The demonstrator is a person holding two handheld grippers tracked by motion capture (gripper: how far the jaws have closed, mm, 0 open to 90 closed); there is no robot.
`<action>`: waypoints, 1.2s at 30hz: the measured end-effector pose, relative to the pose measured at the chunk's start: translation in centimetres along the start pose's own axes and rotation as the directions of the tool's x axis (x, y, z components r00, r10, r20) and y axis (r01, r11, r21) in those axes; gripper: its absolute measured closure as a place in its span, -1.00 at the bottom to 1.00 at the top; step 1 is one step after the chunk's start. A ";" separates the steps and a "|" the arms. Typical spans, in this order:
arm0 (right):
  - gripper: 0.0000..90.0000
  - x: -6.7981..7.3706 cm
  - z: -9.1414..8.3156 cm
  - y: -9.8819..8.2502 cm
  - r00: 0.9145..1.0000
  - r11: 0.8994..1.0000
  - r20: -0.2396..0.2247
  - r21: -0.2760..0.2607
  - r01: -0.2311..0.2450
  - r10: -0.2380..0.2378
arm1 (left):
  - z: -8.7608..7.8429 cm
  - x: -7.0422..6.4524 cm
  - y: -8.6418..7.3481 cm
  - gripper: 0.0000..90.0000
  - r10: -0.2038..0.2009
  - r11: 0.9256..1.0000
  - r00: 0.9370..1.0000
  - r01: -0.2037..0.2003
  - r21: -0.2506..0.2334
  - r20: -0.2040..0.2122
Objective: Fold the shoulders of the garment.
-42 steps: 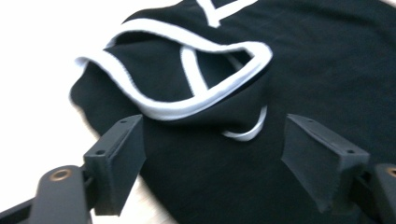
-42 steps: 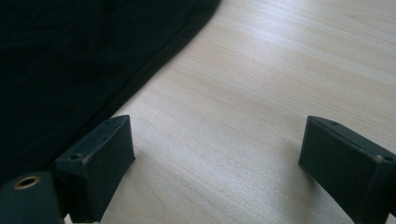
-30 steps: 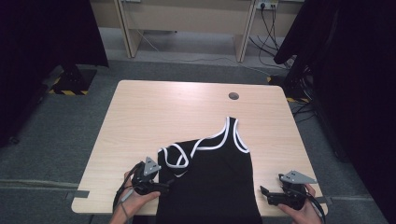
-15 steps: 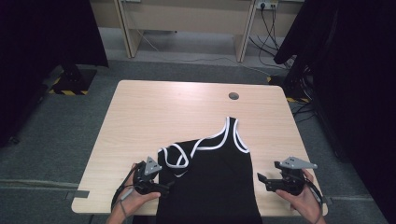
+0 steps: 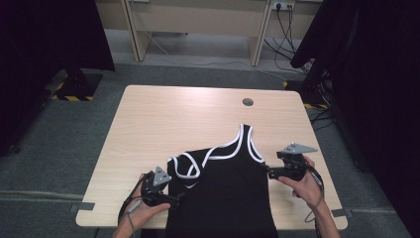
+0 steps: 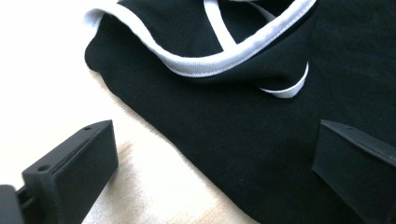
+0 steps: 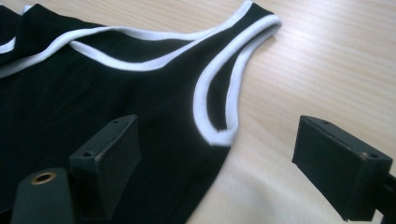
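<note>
2 grippers: both are working at a black tank top (image 5: 223, 193) with white trim.
Tank top: lying on the wooden table (image 5: 163, 124), at 6 o'clock, hem hanging over the near edge.
Left gripper (image 5: 171, 197): sitting at the top's 9 o'clock edge, jaws standing wide apart, having just been opening, nothing pinched between them.
Right gripper (image 5: 272, 173): hovering at 3 o'clock beside the armhole trim (image 7: 219, 93), jaws spread apart, gripping nothing.

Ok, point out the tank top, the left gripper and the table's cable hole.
tank top (image 5: 225, 198), high view, black body.
left gripper (image 5: 174, 197), high view, between its fingers.
cable hole (image 5: 247, 102), high view, its centre.
</note>
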State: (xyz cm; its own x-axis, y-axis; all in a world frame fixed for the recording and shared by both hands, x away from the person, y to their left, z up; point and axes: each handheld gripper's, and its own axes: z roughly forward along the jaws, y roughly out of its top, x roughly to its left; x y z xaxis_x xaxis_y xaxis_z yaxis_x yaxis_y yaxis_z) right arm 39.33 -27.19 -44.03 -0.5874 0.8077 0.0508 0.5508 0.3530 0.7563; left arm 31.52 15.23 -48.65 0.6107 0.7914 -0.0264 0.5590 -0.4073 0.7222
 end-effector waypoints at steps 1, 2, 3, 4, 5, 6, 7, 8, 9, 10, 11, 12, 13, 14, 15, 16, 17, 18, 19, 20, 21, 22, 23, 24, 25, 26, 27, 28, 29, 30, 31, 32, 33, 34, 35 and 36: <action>-0.65 0.0 0.3 0.3 1.000 1.000 0.000 0.004 0.001 -0.001 | 0.0 0.0 0.0 -1.00 0.000 1.000 1.000 0.000 0.000 0.000; -0.65 0.0 0.7 0.6 1.000 1.000 0.000 0.007 0.010 -0.010 | 0.0 0.0 0.0 -1.00 0.000 1.000 1.000 0.000 0.000 0.000; -0.64 -0.1 1.0 1.0 1.000 1.000 -0.002 0.011 0.017 -0.016 | 0.0 0.0 0.0 -1.00 0.000 1.000 1.000 0.000 0.000 0.000; -0.64 -0.1 1.4 1.3 1.000 1.000 -0.003 0.012 0.021 -0.021 | 0.0 0.0 0.0 -1.00 0.000 1.000 1.000 0.000 0.001 0.000; -0.64 -0.1 1.6 1.6 1.000 1.000 -0.004 0.013 0.023 -0.023 | 0.0 0.0 0.0 -1.00 0.000 1.000 1.000 0.000 0.000 0.000; -0.63 0.0 2.0 2.0 1.000 1.000 -0.007 0.011 0.025 -0.025 | 0.0 0.0 0.0 -1.00 0.000 1.000 1.000 0.000 0.000 0.000; -0.62 0.0 2.3 2.3 1.000 1.000 -0.007 0.010 0.028 -0.028 | 0.0 0.0 0.0 -1.00 -0.001 1.000 1.000 0.001 0.000 -0.001; -0.61 0.0 2.6 2.5 1.000 1.000 -0.008 0.011 0.029 -0.029 | 0.0 0.0 0.0 -1.00 0.000 1.000 1.000 0.000 0.000 -0.001; -0.61 0.0 2.8 2.7 0.999 0.999 -0.008 0.012 0.033 -0.033 | 0.0 0.0 0.0 -1.00 -0.001 1.000 1.000 0.001 0.000 -0.001; -0.61 0.0 3.1 3.0 0.999 0.999 -0.009 0.016 0.032 -0.032 | 0.0 0.0 0.0 -1.00 -0.001 1.000 1.000 0.001 0.000 -0.001; -0.61 -0.1 3.5 3.3 0.999 0.999 -0.008 0.014 0.035 -0.034 | 0.0 0.0 0.0 -1.00 0.000 1.000 1.000 0.000 0.000 -0.001; -0.60 -0.1 3.6 3.4 0.999 0.999 -0.007 0.015 0.033 -0.033 | 0.0 0.0 0.0 -1.00 0.000 1.000 1.000 0.000 0.001 -0.001; -0.60 -0.2 4.0 3.7 0.999 0.999 -0.006 0.019 0.033 -0.033 | 0.0 0.0 0.0 -1.00 -0.001 1.000 1.000 0.001 0.000 -0.001; -0.60 -0.2 4.2 3.8 0.999 0.999 -0.005 0.023 0.032 -0.032 | 0.0 0.0 0.0 -1.00 -0.001 1.000 1.000 0.001 0.002 -0.001; -0.60 -0.3 4.5 4.0 0.999 0.999 -0.004 0.025 0.036 -0.036 | 0.0 0.0 0.0 -1.00 -0.001 1.000 1.000 0.001 0.000 -0.002; -0.60 -0.4 4.8 4.2 0.999 0.999 -0.004 0.030 0.037 -0.037 | 0.0 0.0 0.0 -1.00 -0.001 1.000 1.000 0.001 0.000 -0.001; -0.60 -0.6 5.0 4.4 0.999 0.999 -0.007 0.028 0.038 -0.038 | 0.0 0.0 0.0 -1.00 -0.001 1.000 1.000 0.001 0.000 -0.002; -0.60 -0.7 5.2 4.5 0.999 0.999 -0.009 0.027 0.039 -0.039 | 0.0 0.0 0.0 -1.00 -0.001 1.000 1.000 0.001 0.002 -0.002; -0.59 -0.9 5.5 4.7 0.999 0.999 -0.012 0.027 0.036 -0.035 | 0.0 0.0 0.0 -1.00 -0.001 1.000 1.000 0.001 0.000 -0.002; -0.59 -1.1 5.8 4.9 0.999 0.999 -0.010 0.029 0.035 -0.035 | 0.0 0.0 0.0 -1.00 -0.001 1.000 1.000 0.001 0.002 -0.002; -0.58 -1.3 6.1 5.0 0.999 0.999 -0.008 0.035 0.037 -0.037 | 0.0 0.0 0.0 -1.00 -0.001 1.000 1.000 0.001 0.000 -0.002; -0.57 -1.4 6.3 5.2 0.999 0.999 -0.006 0.039 0.036 -0.036 | 0.0 0.0 0.0 -1.00 -0.001 1.000 1.000 0.001 0.000 -0.002; -0.56 -1.6 6.5 5.3 0.999 0.999 -0.002 0.037 0.039 -0.039 | 0.0 0.0 0.0 -1.00 -0.001 1.000 1.000 0.001 0.000 -0.003; -0.55 -1.7 6.8 5.5 0.999 0.999 -0.001 0.040 0.037 -0.037 | 0.0 0.0 0.0 -1.00 -0.001 1.000 1.000 0.001 0.000 -0.003; -0.55 -1.9 7.1 5.6 0.999 0.998 0.002 0.043 0.040 -0.040 | 0.0 0.0 0.0 -1.00 -0.001 1.000 1.000 0.001 0.000 -0.003; -0.54 -2.0 7.4 5.9 0.999 0.998 0.003 0.045 0.036 -0.036 | 0.0 0.0 0.0 -1.00 -0.001 1.000 1.000 0.001 0.002 -0.003; -0.54 -2.1 7.5 6.0 0.999 0.998 0.005 0.042 0.036 -0.036 | 0.0 0.0 0.0 -1.00 -0.002 1.000 1.000 0.002 0.000 -0.004; -0.53 -2.3 7.8 6.3 0.999 0.999 0.008 0.035 0.034 -0.034 | 0.0 0.0 0.0 -1.00 -0.002 1.000 1.000 0.002 0.002 -0.004; -0.53 -2.4 8.0 6.4 0.999 0.999 0.009 0.036 0.032 -0.033 | 0.0 0.0 0.0 -1.00 -0.002 1.000 1.000 0.002 0.000 -0.004; -0.52 -2.5 8.2 6.6 1.000 0.999 0.011 0.039 0.029 -0.030 | 0.0 0.0 0.0 -1.00 -0.002 1.000 1.000 0.002 0.002 -0.004; -0.52 -2.6 8.5 6.8 0.999 0.999 0.015 0.045 0.030 -0.031 | 0.0 0.0 0.0 -1.00 0.000 1.000 1.000 0.000 0.002 -0.004; -0.51 -2.8 8.8 6.9 0.999 0.998 0.020 0.051 0.035 -0.036 | 0.0 0.0 0.0 -1.00 -0.003 1.000 1.000 0.003 0.002 -0.004; -0.50 -2.9 9.2 7.1 0.999 0.998 0.022 0.059 0.034 -0.036 | 0.0 0.0 0.0 -1.00 -0.003 1.000 1.000 0.003 0.000 -0.004; -0.49 -3.0 9.5 7.2 0.999 0.997 0.029 0.066 0.037 -0.039 | 0.0 0.0 0.0 -1.00 -0.003 1.000 1.000 0.003 0.002 -0.004; -0.49 -3.1 9.8 7.2 0.999 0.997 0.034 0.074 0.034 -0.037 | 0.0 0.0 0.0 -1.00 -0.004 1.000 1.000 0.004 0.001 -0.004; -0.48 -3.2 10.0 7.3 0.999 0.996 0.037 0.081 0.033 -0.036 | 0.0 0.0 0.0 -1.00 -0.005 1.000 1.000 0.005 -0.001 -0.004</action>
State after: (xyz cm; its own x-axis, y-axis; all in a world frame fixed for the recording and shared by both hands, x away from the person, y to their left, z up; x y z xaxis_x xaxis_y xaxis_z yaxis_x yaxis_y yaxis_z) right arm 51.17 -22.44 -45.21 -0.5847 0.8112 -0.0009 0.5771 0.4167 0.7024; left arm 31.52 15.22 -48.65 0.6056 0.7953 -0.0270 0.5614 -0.4029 0.7228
